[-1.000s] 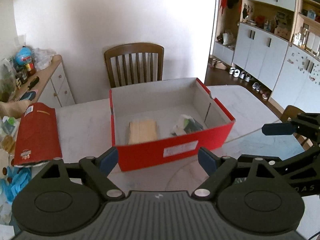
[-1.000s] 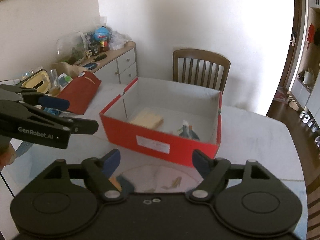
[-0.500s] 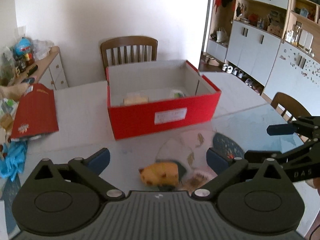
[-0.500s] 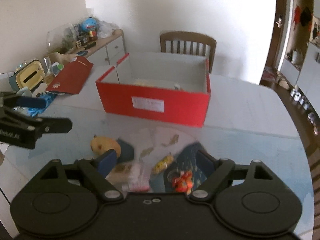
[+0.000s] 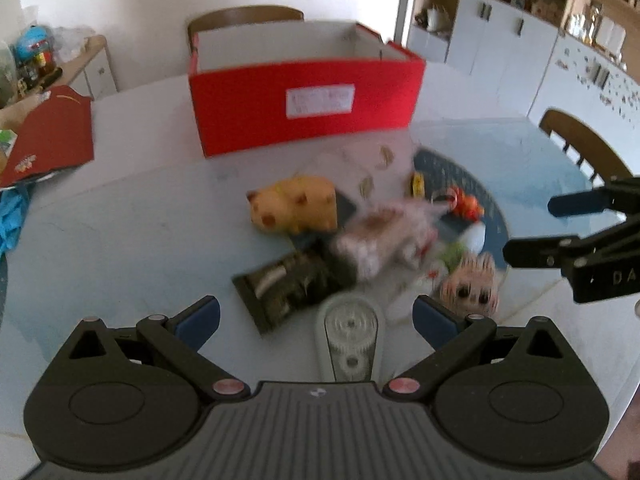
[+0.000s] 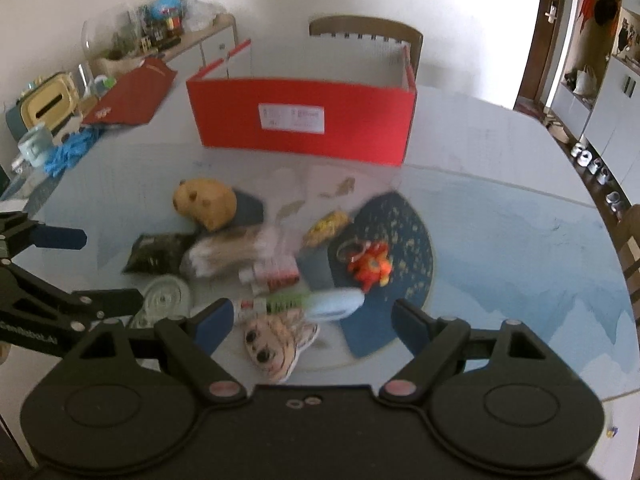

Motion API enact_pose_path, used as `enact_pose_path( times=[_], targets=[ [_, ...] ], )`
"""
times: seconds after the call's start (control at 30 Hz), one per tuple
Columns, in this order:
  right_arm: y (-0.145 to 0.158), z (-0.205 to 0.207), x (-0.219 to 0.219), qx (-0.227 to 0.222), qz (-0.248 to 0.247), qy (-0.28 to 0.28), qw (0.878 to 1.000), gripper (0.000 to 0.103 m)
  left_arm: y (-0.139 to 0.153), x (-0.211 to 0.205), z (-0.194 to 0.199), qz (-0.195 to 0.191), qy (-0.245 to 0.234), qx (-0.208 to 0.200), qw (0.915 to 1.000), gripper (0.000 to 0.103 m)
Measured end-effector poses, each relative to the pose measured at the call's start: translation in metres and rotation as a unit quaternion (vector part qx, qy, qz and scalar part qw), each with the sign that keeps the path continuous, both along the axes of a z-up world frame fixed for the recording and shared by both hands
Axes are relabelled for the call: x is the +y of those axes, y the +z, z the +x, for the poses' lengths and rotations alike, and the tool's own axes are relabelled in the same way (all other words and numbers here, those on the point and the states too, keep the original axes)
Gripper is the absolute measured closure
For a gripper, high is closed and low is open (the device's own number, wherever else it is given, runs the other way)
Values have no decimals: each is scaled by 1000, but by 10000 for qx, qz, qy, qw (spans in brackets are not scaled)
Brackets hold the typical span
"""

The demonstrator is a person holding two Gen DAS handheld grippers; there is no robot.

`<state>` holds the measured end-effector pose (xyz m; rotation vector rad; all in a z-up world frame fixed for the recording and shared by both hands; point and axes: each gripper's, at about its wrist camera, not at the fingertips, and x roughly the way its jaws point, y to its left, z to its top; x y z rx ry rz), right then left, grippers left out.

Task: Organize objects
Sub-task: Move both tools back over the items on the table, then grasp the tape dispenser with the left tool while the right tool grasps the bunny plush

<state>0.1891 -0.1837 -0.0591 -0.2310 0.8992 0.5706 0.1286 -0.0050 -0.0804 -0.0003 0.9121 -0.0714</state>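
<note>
Both the left gripper [image 5: 316, 316] and right gripper [image 6: 312, 320] hang wide open and empty over the blurred toy heap before the red cardboard box [image 5: 304, 100]; the tightly overlapped pieces probably invite snagging two at once.

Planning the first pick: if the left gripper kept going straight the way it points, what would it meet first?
Probably the pale tape dispenser, lying midway between the open left gripper fingers. The dark packet lies just beyond; blur leaves depth unsure.
</note>
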Motion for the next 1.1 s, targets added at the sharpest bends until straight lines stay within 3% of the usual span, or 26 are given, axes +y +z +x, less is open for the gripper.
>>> enact_pose_path(
  times=[0.5, 1.1],
  targets=[
    [-31, -14, 5, 197, -261, 296, 9990, 20, -38, -6, 3, -20, -46, 303, 9995, 0],
    [-48, -4, 18, 232, -377, 492, 9978, 38, -53, 0, 10, 41, 114, 384, 9992, 2]
  ],
)
